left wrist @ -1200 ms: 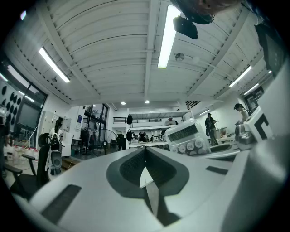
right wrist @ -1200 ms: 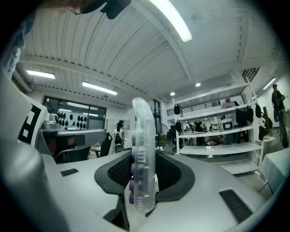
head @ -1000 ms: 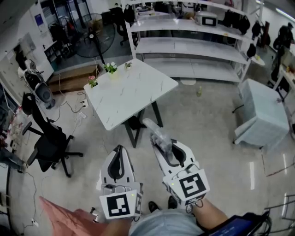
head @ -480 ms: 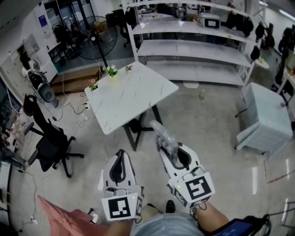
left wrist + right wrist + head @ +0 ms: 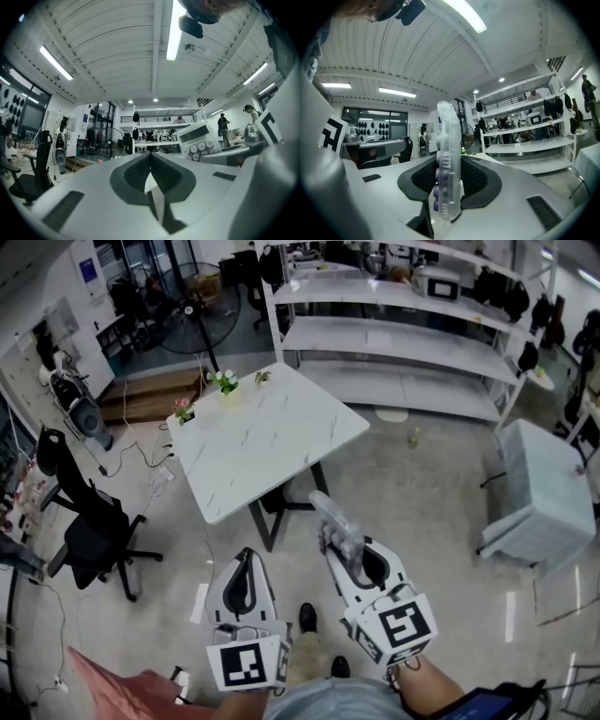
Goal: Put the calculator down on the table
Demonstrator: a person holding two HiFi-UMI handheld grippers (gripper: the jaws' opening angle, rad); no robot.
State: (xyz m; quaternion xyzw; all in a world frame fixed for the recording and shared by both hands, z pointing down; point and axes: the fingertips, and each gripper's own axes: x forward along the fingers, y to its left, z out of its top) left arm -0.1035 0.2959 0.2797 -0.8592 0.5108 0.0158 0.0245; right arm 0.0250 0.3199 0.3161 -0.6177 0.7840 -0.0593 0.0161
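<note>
Clearly the carry is in hand: at lower centre the right gripper (image 5: 349,557) clamps the calculator (image 5: 335,519) edgewise, short of the table (image 5: 272,427) at upper centre. The left gripper (image 5: 246,568) has its jaws closed on nothing. Next, I judge: reach over the tabletop, lower, release.

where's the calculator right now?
Head view, right of centre: the calculator is clamped on edge in the right gripper, over the floor, just short of the white table.
</note>
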